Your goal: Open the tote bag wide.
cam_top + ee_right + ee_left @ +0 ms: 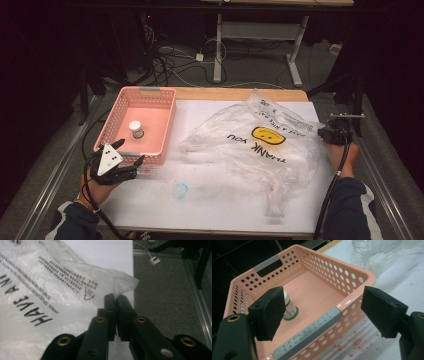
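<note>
The right gripper (115, 298) had its jaws pressed together on the edge of the clear plastic bag (260, 142), pinching the film near its corner at the table's right edge. The bag lay spread across the white table (220, 205), its "THANK YOU" print and yellow face showing. The left gripper (322, 312) held its jaws wide apart, empty, just above the near rim of the pink basket (352, 277). Inside the basket a small white bottle (290, 307) stood upright.
</note>
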`<action>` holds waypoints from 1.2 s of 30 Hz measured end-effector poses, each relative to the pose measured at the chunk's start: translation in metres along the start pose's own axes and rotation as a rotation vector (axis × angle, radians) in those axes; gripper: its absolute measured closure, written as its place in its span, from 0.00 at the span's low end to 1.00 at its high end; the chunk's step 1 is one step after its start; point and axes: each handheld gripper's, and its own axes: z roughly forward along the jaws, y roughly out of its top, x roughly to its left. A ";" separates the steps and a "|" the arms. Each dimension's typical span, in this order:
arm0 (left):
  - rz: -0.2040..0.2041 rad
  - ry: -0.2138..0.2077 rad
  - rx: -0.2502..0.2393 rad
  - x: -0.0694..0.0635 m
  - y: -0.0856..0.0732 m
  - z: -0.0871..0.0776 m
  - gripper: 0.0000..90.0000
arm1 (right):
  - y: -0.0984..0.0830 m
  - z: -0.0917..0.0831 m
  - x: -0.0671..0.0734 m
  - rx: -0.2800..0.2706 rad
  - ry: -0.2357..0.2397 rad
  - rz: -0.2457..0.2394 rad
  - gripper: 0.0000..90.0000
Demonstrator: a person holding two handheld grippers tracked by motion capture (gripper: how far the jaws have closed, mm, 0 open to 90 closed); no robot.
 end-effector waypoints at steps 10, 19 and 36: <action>0.008 -0.003 0.024 -0.006 -0.002 0.000 0.21 | -0.004 -0.041 0.026 -0.131 0.095 -0.162 0.67; 0.013 -0.003 0.032 -0.007 -0.003 0.000 0.21 | 0.003 -0.086 0.120 -0.245 0.391 -0.485 0.52; 0.018 -0.019 0.049 -0.010 -0.005 0.001 0.21 | -0.042 -0.047 0.247 0.057 0.525 -0.937 0.48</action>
